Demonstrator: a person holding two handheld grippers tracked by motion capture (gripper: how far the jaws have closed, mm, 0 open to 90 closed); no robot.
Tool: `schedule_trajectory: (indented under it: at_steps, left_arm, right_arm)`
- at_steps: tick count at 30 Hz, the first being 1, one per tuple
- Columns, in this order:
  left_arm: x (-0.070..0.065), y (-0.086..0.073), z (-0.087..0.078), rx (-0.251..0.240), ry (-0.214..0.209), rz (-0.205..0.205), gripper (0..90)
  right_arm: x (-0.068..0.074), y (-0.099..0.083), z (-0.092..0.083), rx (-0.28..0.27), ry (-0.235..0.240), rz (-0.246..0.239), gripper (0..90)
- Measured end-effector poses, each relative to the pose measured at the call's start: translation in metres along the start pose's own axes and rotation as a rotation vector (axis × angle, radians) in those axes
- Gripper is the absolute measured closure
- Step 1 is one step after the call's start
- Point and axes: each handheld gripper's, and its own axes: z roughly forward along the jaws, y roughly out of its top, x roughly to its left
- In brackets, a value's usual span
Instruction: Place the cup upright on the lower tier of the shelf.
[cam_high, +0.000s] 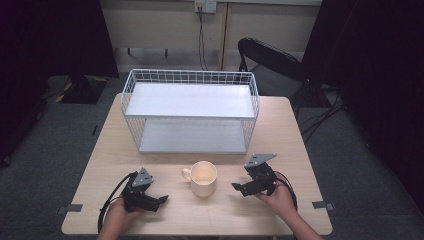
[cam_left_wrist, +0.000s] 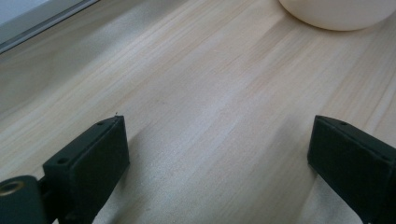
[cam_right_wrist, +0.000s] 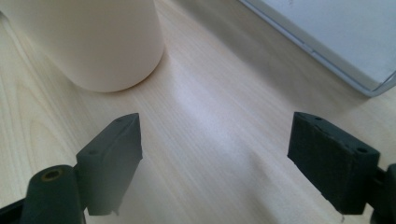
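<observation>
A staged recording room or lab corner is suggested. A small light wooden table (cam_high: 295, 150) is set on grey carpet (cam_high: 50, 145), with tape markers (cam_high: 74, 207) stuck at its near corners. Black curtains (cam_high: 380, 60) are hung on both sides, a black folding chair (cam_high: 270, 62) is parked behind, and a cable is plugged into a wall socket (cam_high: 205, 6).

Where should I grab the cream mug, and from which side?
Grip the mug across its far wall from the right with the right gripper: it stands upright, its open top leaves the rim free, and its handle points left, away from that gripper's open fingers.
</observation>
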Motion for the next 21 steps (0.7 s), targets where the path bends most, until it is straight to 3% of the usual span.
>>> schedule_trajectory:
  at_steps: [21]
  left_arm:
    - [0.0, 0.0, 0.0, 0.0, 0.0, 0.0, 4.8]
  right_arm:
    - [-0.002, 0.032, -0.016, -0.024, 0.011, -0.001, 17.3]
